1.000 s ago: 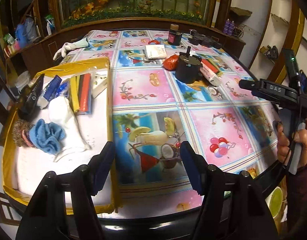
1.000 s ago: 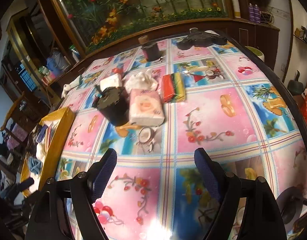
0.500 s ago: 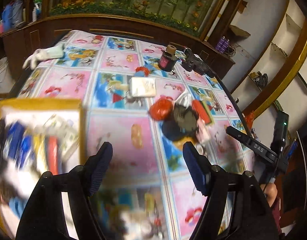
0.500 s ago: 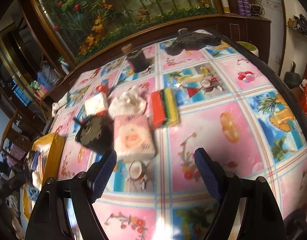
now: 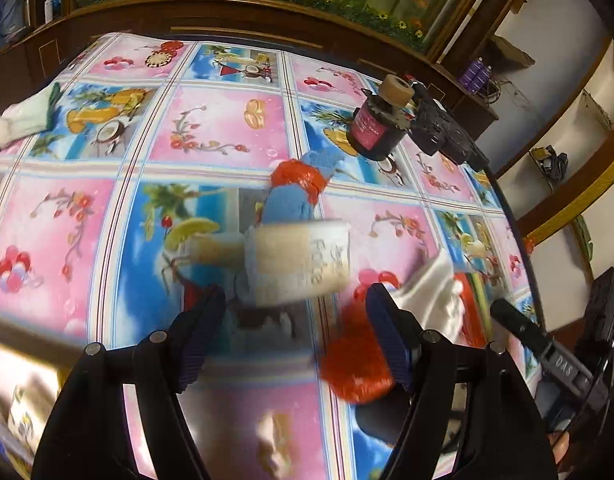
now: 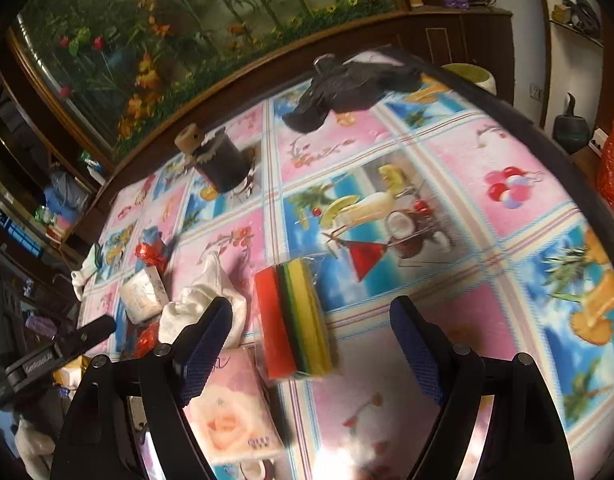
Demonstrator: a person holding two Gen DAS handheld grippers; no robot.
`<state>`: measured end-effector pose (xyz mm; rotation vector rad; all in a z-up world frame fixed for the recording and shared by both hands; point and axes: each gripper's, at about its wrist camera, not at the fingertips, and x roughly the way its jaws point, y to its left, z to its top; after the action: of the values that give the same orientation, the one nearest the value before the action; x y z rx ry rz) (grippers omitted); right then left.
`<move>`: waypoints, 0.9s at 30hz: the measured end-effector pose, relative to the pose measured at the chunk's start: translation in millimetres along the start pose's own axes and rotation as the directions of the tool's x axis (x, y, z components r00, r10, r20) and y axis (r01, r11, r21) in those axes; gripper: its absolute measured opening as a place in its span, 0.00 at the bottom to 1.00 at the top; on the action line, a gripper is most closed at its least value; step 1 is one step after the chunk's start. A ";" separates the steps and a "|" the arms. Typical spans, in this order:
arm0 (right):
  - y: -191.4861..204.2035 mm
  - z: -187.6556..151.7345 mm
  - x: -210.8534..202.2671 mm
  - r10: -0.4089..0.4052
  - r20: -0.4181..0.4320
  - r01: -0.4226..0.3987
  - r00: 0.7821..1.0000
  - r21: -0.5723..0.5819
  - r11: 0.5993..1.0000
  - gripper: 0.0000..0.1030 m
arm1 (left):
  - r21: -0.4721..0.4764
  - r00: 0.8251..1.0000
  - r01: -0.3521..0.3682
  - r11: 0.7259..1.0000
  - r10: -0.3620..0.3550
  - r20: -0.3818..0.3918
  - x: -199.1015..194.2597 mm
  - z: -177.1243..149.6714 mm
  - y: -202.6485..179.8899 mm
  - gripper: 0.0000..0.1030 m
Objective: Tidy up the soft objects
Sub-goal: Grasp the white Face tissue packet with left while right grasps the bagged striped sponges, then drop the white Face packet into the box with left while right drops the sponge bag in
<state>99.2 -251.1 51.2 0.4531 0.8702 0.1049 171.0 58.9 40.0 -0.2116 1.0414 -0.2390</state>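
Note:
My left gripper (image 5: 295,328) is open and empty, just short of a white tissue pack (image 5: 301,266) on the patterned tablecloth. A blue cloth with a red band (image 5: 295,196) lies beyond the pack, a red bundle (image 5: 355,364) by my right finger, and a white cloth (image 5: 431,300) to the right. My right gripper (image 6: 311,344) is open and empty over a red, green and yellow sponge stack (image 6: 293,320). A pink tissue pack (image 6: 231,412) lies below my left finger, and the white cloth (image 6: 203,300) shows to its left.
A dark jar with a cork lid (image 5: 377,124) and black items (image 5: 443,130) stand at the far right. A white glove (image 5: 23,118) lies at the far left edge. The yellow tray (image 5: 15,400) is at the lower left. A black cloth (image 6: 347,88) lies far back.
Both grippers have moved forward over the table. The left one swung away from the tray toward the tissue pack. The right one closed in on the sponge stack.

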 end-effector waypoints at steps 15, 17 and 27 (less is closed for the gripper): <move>22.5 -5.7 41.5 -0.084 0.006 0.084 0.996 -0.154 0.985 0.78 | 0.155 0.995 -0.076 0.985 0.086 -0.055 39.0 4.9 -33.7 0.60; 29.0 -9.7 42.3 -0.097 0.016 0.098 0.995 -0.193 0.976 0.55 | 0.141 0.995 -0.077 0.987 0.084 -0.044 32.7 2.1 -30.9 0.60; 24.8 -14.4 19.6 -0.081 0.065 0.092 0.995 -0.184 0.979 0.33 | 0.027 0.997 0.025 0.999 -0.027 0.070 -53.0 -21.5 -8.4 0.59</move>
<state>103.3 -218.6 39.8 0.2411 0.8136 0.0922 125.9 65.2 75.6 -0.2085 0.9653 -0.2664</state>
